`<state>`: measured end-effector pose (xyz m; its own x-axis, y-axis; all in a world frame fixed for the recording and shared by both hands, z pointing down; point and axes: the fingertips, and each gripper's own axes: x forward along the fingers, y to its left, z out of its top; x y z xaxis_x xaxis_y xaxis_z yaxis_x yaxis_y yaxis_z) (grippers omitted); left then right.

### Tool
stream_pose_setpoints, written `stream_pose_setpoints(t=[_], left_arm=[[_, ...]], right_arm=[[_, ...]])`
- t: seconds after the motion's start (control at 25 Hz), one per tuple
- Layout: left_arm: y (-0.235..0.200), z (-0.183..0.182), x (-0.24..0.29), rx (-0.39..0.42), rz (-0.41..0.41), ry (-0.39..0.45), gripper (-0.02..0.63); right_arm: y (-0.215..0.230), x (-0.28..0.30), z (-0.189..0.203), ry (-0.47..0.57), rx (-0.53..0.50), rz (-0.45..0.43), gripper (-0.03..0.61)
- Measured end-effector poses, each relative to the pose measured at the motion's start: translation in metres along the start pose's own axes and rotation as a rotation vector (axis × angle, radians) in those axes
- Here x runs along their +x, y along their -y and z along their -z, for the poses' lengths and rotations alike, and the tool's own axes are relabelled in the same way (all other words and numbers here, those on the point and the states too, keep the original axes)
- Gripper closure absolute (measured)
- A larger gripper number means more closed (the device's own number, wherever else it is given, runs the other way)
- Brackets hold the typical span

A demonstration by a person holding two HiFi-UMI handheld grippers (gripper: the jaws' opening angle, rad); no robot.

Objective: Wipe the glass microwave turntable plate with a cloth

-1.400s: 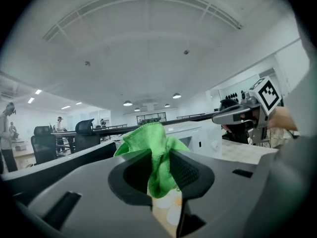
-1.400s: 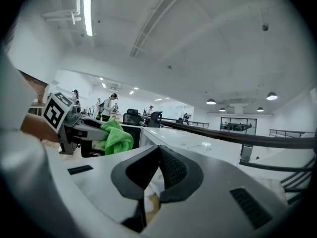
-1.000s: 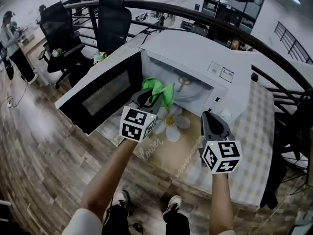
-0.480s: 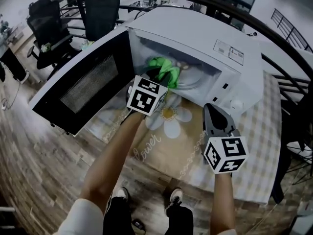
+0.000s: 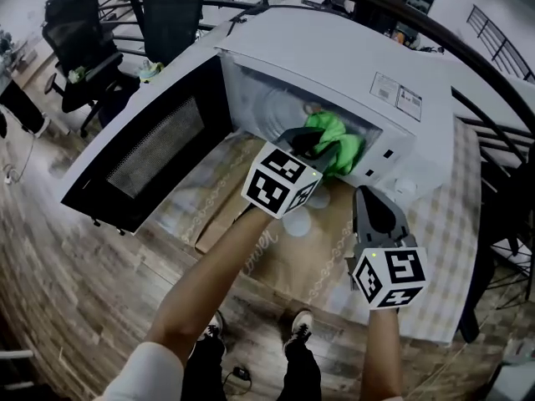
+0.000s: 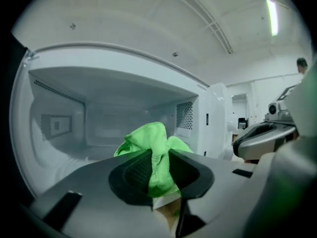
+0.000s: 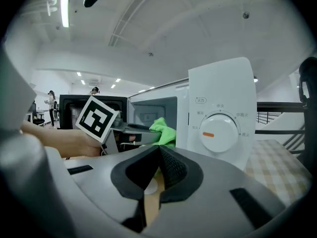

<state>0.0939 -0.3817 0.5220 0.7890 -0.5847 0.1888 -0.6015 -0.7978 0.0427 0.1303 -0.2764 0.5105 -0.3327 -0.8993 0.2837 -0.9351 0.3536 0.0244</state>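
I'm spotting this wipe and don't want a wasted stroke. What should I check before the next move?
1. Door open: ok.
2. Cloth clamped in left gripper: ok.
3. Cloth at the microwave mouth: ok.
4. Cloth touching the plate: cannot tell; the left gripper hides the microwave floor.
5. Right gripper shut, empty, outside by the dial, clear of the wiping path: ok.

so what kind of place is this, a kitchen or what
Not a home kitchen; more likely an open-plan office or lab mezzanine. Black office chairs and a dark railing stand behind the white microwave, which sits on a checked tablecloth.
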Motion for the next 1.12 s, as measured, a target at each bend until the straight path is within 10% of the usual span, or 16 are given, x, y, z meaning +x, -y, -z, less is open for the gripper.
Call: stream_pose_setpoints(t=[0.28,0.48,1.12], left_arm=[[-0.095,-0.022,-0.030,0.056,-0.299,0.068,0.503],[-0.125,-0.003,-0.018,0.130,-0.373,-0.056,0.503],[-0.029,0.025,0.003,-0.030,-0.014,-0.149,0.509]], right_arm=[[-0.010,0.017,-0.013,-0.017,0.002,-0.047,0.566],[-0.024,0.030,-0.013,-0.026,-0.041,-0.109,0.566],[-0.033,0.039,-0.005,-0.043,0.001,-0.121,0.565]])
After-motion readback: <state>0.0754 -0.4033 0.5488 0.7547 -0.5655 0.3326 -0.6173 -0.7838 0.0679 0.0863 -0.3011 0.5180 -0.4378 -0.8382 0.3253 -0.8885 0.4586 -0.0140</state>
